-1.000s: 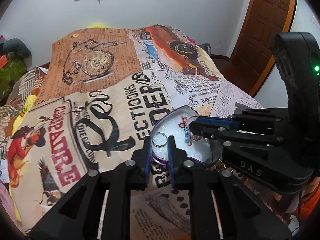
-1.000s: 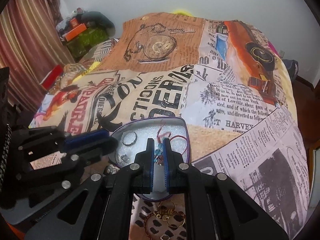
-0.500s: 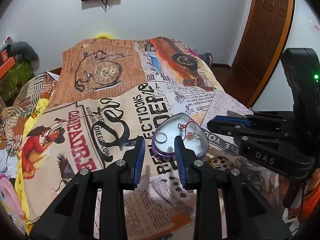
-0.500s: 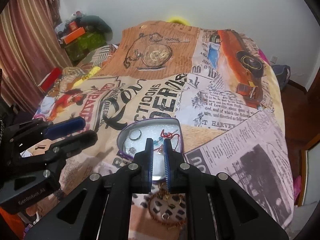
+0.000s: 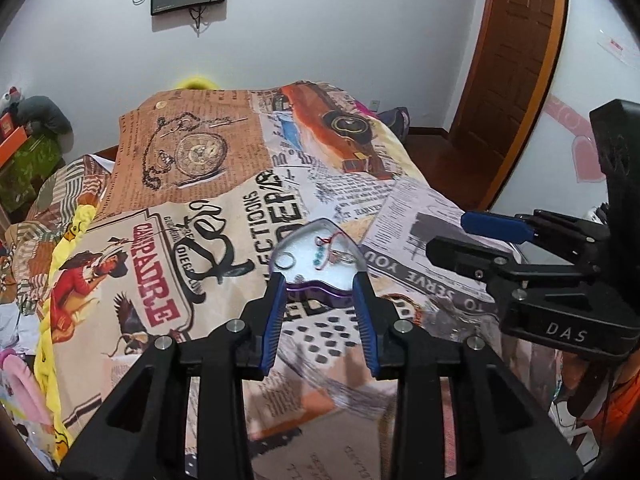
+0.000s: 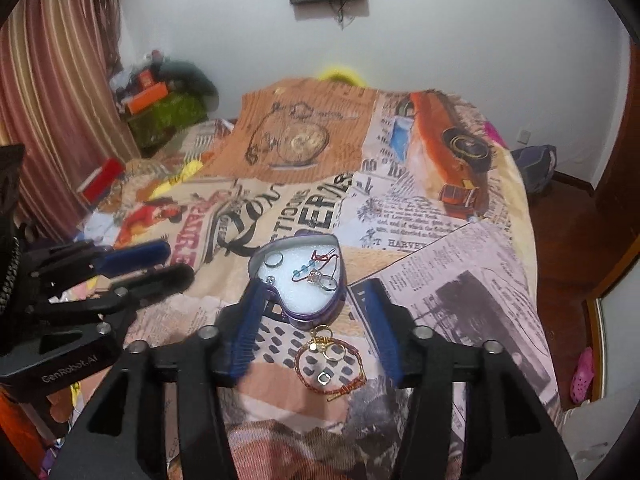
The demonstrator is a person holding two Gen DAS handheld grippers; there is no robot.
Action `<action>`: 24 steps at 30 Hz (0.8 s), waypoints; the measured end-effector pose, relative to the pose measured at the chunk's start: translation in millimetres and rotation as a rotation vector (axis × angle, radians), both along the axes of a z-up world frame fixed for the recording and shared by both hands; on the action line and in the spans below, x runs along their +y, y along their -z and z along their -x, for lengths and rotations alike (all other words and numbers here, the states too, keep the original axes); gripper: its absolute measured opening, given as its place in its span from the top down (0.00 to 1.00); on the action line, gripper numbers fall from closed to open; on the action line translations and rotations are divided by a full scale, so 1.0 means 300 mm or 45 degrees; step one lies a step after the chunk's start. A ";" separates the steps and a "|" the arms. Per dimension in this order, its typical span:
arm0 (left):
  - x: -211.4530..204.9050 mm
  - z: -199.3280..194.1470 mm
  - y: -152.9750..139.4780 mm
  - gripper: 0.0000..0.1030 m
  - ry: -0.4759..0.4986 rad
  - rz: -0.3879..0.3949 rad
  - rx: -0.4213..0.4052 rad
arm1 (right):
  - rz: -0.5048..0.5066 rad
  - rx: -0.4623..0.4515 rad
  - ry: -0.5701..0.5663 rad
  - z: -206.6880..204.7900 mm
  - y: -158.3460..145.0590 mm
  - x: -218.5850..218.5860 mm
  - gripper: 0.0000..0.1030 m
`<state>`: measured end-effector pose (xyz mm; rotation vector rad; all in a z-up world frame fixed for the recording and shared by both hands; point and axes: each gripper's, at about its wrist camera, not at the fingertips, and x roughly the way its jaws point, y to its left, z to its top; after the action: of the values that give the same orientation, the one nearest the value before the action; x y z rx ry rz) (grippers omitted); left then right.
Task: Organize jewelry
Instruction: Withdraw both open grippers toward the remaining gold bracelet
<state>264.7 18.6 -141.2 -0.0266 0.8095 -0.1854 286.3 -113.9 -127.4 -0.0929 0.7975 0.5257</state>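
Now both tongs, left (image 5: 320,316) and right (image 6: 310,330), hover empty with jaws opening above the bed, leaving the heart-shaped jewelry tin (image 6: 298,276) holding rings while a gold bracelet (image 6: 330,364) waits beside it.

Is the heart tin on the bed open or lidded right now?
Open. The heart tin shows its white foam lining with a ring and a red-cord beaded piece lying inside; no lid is visible in either view.
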 end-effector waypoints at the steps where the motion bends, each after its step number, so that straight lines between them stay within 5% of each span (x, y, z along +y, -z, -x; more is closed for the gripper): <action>1: -0.010 0.005 0.002 0.67 0.006 -0.001 0.002 | 0.003 -0.004 0.005 0.008 -0.002 -0.006 0.53; 12: -0.066 0.007 0.104 0.67 0.031 0.013 0.109 | 0.044 -0.011 0.038 0.059 0.042 -0.090 0.53; 24: -0.137 -0.055 0.288 0.67 0.081 0.027 0.246 | 0.110 0.143 0.015 0.035 0.250 -0.140 0.53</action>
<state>281.0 -22.6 -227.6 -0.0397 1.0014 -0.2541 275.8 -155.8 -202.2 -0.1392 0.9301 0.4883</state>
